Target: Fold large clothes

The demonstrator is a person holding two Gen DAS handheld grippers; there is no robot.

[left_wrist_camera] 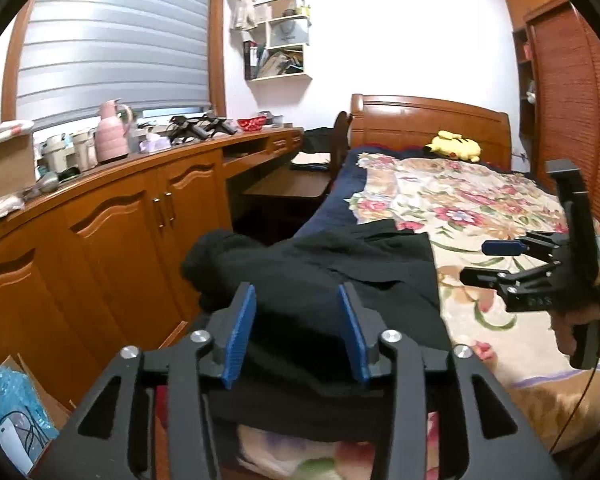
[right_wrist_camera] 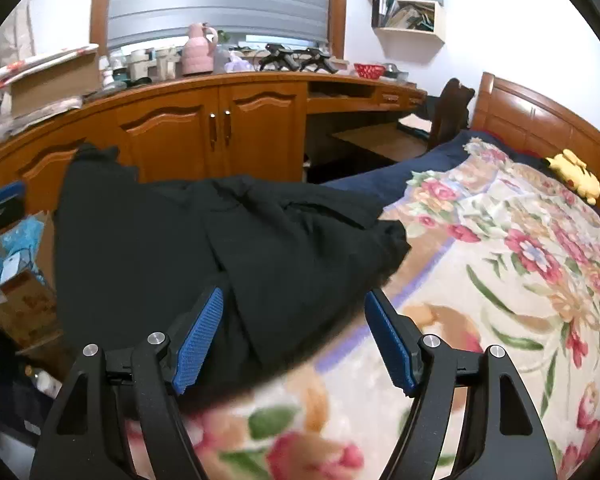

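Note:
A large black garment (left_wrist_camera: 340,264) lies bunched on the near left part of the bed, on a floral blanket (left_wrist_camera: 480,208). My left gripper (left_wrist_camera: 296,300) is open just above the garment's near end, its blue pads either side of the cloth without clamping it. My right gripper (left_wrist_camera: 480,260) shows at the right of the left wrist view, open, above the blanket beside the garment. In the right wrist view the right gripper (right_wrist_camera: 294,304) is open over the garment's (right_wrist_camera: 220,240) near right edge. A raised fold (right_wrist_camera: 88,184) stands at the garment's left.
A wooden cabinet and desk (left_wrist_camera: 140,208) run along the left of the bed, its top crowded with a pink jug (left_wrist_camera: 112,132) and other items. A cardboard box (right_wrist_camera: 16,280) sits on the floor. A yellow plush toy (left_wrist_camera: 456,146) lies by the headboard.

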